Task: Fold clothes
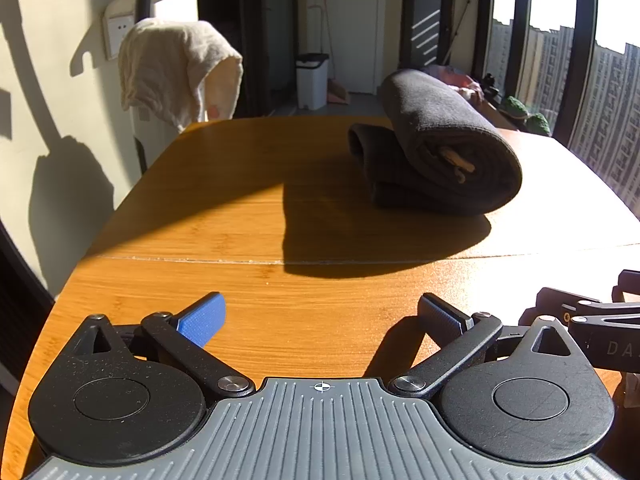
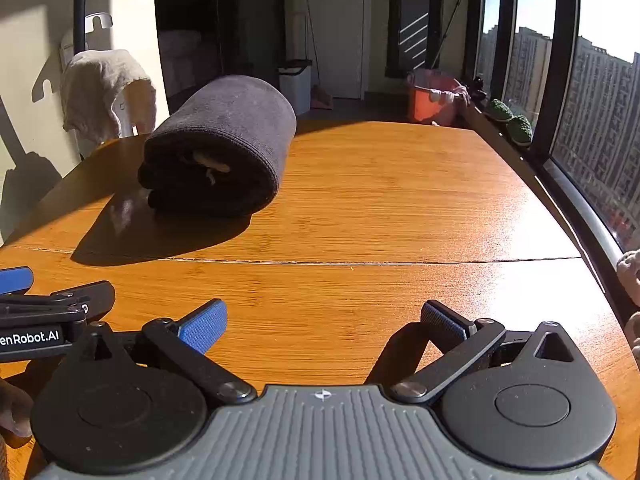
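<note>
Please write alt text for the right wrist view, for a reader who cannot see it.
A dark rolled garment lies on a sunlit wooden table, ahead and left of the open, empty right gripper. The left gripper shows at the left edge; windows line the right.

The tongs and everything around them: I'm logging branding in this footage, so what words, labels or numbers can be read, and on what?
"enRobot.AI": white print on the left tongs, at the left edge of the right wrist view; the start is cut off by the frame.
"DA": faint raised letters on the right tongs, at the right edge of the left wrist view; the rest runs out of frame.
Nothing readable on the dark rolled garment, the wooden table or the wall plate.
</note>
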`<state>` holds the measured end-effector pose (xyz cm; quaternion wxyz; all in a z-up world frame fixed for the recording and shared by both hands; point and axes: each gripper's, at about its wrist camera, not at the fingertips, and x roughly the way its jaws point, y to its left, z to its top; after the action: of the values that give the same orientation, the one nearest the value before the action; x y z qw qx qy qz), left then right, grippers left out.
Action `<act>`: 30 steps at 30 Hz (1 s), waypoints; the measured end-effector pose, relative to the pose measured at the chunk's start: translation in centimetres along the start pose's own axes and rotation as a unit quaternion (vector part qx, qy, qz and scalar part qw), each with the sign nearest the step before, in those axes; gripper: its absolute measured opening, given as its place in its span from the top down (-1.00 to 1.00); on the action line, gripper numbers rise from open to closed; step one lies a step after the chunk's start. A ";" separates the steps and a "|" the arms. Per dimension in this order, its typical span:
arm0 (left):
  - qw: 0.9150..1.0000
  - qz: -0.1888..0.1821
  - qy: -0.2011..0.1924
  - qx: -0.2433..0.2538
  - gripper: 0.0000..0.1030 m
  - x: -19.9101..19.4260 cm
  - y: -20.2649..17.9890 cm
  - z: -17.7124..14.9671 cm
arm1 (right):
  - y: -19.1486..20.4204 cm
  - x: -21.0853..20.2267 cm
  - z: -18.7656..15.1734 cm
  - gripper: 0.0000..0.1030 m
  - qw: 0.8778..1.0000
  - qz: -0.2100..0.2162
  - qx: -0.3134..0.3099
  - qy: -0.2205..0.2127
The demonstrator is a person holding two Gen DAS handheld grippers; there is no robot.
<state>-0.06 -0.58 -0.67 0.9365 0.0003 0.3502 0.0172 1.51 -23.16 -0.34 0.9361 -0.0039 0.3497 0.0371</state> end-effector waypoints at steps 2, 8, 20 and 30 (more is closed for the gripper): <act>1.000 -0.001 0.001 0.001 -1.00 0.0 0.0 0.1 | 0.1 0.0 0.0 -1.00 1.000 0.003 -0.003 0.000; 1.000 -0.001 0.001 0.001 -1.00 0.1 0.0 0.1 | 0.2 0.0 0.1 -1.00 1.000 0.007 -0.006 0.000; 1.000 -0.011 0.001 -0.001 -1.00 0.0 0.3 0.0 | 0.2 0.0 0.1 -1.00 1.000 0.007 -0.006 0.000; 1.000 -0.003 0.000 0.003 -1.00 0.0 0.0 0.0 | 0.2 0.0 0.1 -1.00 1.000 0.007 -0.006 0.000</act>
<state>-0.10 -0.57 -0.65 0.9367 0.0018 0.3498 0.0132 1.57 -22.92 -0.27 0.9358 -0.0068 0.3495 0.0453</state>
